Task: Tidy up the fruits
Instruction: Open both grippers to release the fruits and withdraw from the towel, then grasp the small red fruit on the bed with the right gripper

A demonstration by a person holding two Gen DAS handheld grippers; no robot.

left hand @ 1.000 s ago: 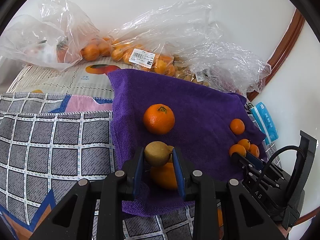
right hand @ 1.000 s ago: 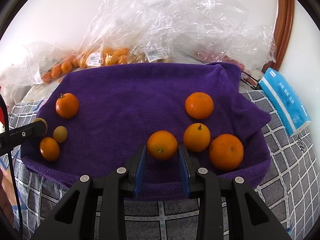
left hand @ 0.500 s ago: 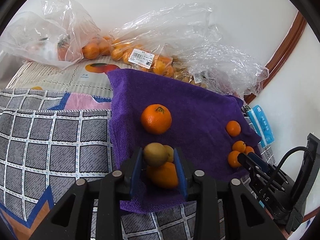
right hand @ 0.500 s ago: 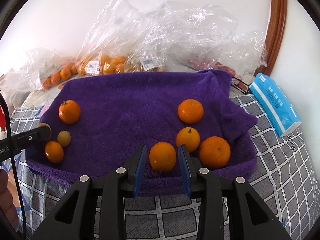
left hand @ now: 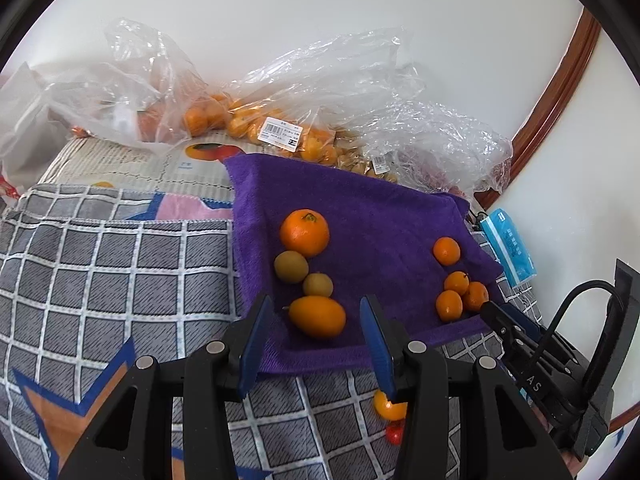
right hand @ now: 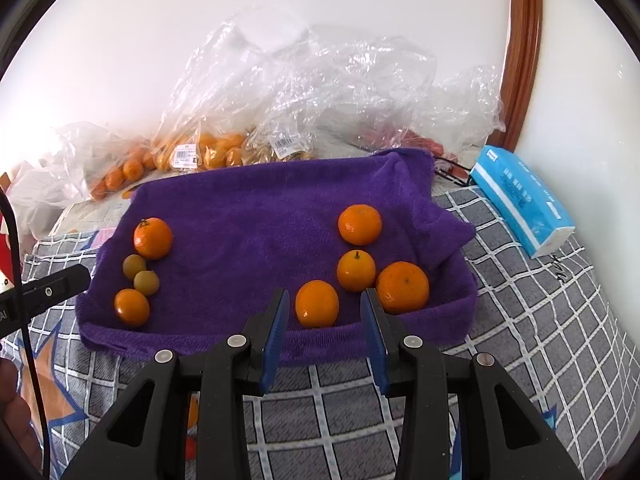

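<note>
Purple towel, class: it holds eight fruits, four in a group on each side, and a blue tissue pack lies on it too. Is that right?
Not quite. The tissue pack lies off the towel, on the checked cover, as the right wrist view shows. The eight fruits in two groups of four are correct.

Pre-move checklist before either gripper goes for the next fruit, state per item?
1. Left gripper released: ok. Its jaws have just been opening; pads clear of the oval orange fruit between them.
2. Right gripper released: ok. Jaws just opened, gap either side of the round orange.
3. Both fruits resting on the purple towel: ok.
4. Left group of four together: ok.
5. Right group of four together: ok.
6. Stray fruit on the checked cover: not ok, a small orange lies off the towel.
</note>
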